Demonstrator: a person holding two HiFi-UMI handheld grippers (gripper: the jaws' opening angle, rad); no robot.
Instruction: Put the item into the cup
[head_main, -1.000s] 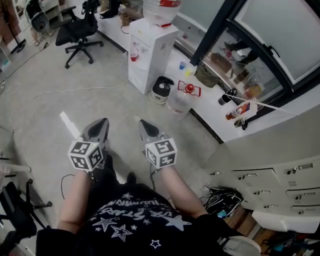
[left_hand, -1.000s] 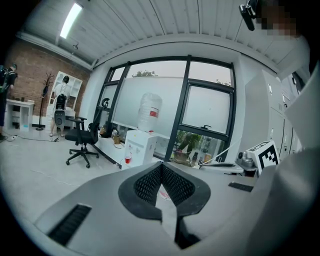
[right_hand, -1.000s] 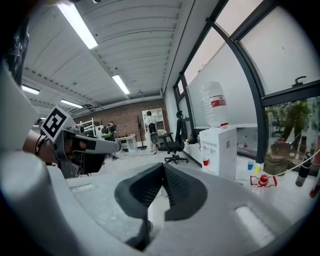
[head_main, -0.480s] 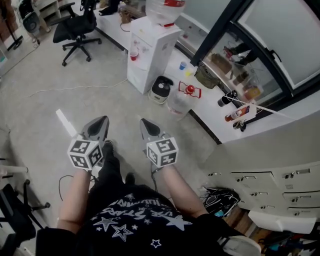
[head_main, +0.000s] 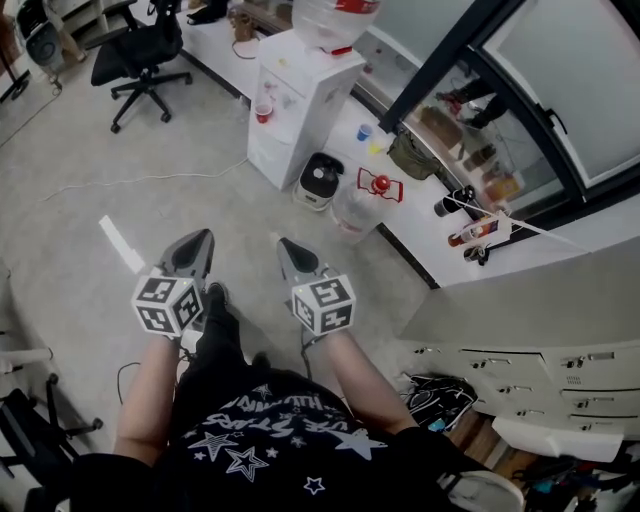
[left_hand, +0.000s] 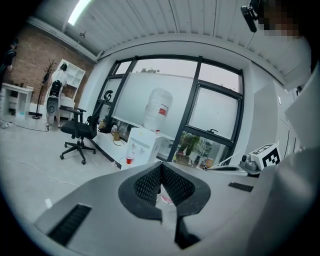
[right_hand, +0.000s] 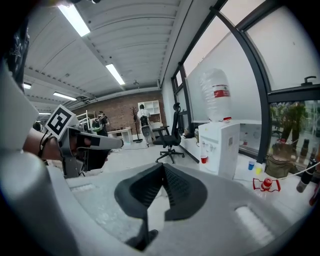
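Observation:
I hold both grippers low in front of me, over a grey floor. My left gripper (head_main: 197, 238) (left_hand: 160, 165) is shut with nothing between its jaws. My right gripper (head_main: 283, 245) (right_hand: 163, 166) is shut and empty too. Ahead stands a white water dispenser (head_main: 300, 100) (left_hand: 142, 150) (right_hand: 222, 145) with a red cup (head_main: 263, 113) (left_hand: 129, 160) (right_hand: 203, 159) on its front. A blue cup (head_main: 364, 131) (right_hand: 251, 165) and a small yellow item (head_main: 377, 147) (right_hand: 258, 170) sit on the white ledge beside the dispenser. Both grippers are well short of all of these.
A black office chair (head_main: 135, 55) stands at the far left. A small white-and-black appliance (head_main: 320, 180) and a clear water jug (head_main: 355, 210) sit on the floor by the dispenser. Bottles (head_main: 475, 228) stand on the ledge under the window. Grey cabinets (head_main: 520, 370) line the right.
The dispenser and ledge have slid slightly left and down in the head view as I walk. Both grippers keep their pose and stay shut.

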